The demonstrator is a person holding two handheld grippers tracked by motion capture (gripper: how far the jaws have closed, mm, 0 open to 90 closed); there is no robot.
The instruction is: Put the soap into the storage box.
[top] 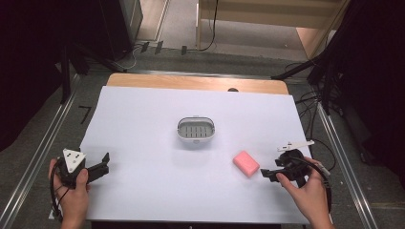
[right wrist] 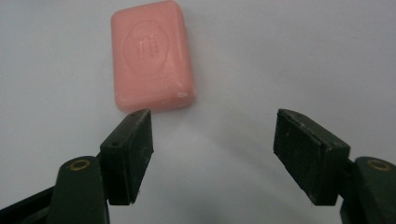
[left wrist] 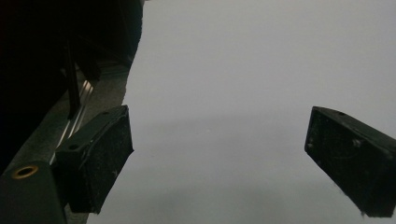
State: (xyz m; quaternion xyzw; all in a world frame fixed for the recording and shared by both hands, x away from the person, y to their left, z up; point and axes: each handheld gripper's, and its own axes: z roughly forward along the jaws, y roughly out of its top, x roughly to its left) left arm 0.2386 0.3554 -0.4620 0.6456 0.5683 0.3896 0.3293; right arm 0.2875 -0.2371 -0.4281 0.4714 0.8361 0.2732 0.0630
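A pink bar of soap (top: 246,163) lies flat on the white sheet, right of centre and in front of a small grey soap dish (top: 196,130) with a slotted floor. My right gripper (top: 266,173) hovers just to the soap's right, pointing at it. In the right gripper view the soap (right wrist: 152,62) lies a little beyond the open jaws of my right gripper (right wrist: 212,156), nothing between them. My left gripper (top: 104,163) rests at the sheet's near left corner in a hand. Its wide-apart jaws frame bare sheet in the left gripper view, where my left gripper (left wrist: 217,161) is open.
The white sheet (top: 143,124) covers most of a wooden table (top: 196,82), whose far edge shows. Metal rails run along both sides of the table. Dark stands and cables (top: 313,102) crowd the far right, and the floor lies beyond.
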